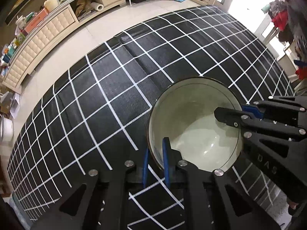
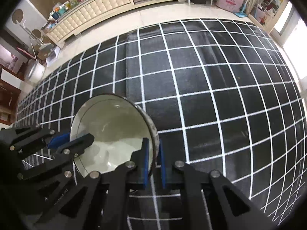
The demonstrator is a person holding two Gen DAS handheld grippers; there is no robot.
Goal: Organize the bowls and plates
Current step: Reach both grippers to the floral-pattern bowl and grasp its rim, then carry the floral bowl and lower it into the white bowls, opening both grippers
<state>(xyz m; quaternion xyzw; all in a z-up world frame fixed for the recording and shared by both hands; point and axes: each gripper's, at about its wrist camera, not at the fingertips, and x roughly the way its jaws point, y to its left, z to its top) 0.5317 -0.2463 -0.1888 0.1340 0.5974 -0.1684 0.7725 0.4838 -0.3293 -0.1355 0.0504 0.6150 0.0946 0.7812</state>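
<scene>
A bowl (image 1: 195, 126) with a pale green-white inside and a dark rim is held above the black, white-gridded cloth (image 1: 107, 88). My left gripper (image 1: 156, 153) is shut on its left rim, one blue-padded finger inside and one outside. My right gripper (image 2: 153, 153) is shut on the bowl's (image 2: 113, 126) right rim in the same way. Each gripper shows in the other's view: the right gripper (image 1: 238, 111) at the bowl's right rim, the left gripper (image 2: 71, 141) at its left rim. No plate or other bowl is in view.
The gridded cloth (image 2: 211, 88) covers a wide table with a raised fold down its middle. Beyond the far edge is tiled floor, a long cream cabinet (image 2: 99, 5) with clutter on top, and a pink bag (image 2: 230, 1).
</scene>
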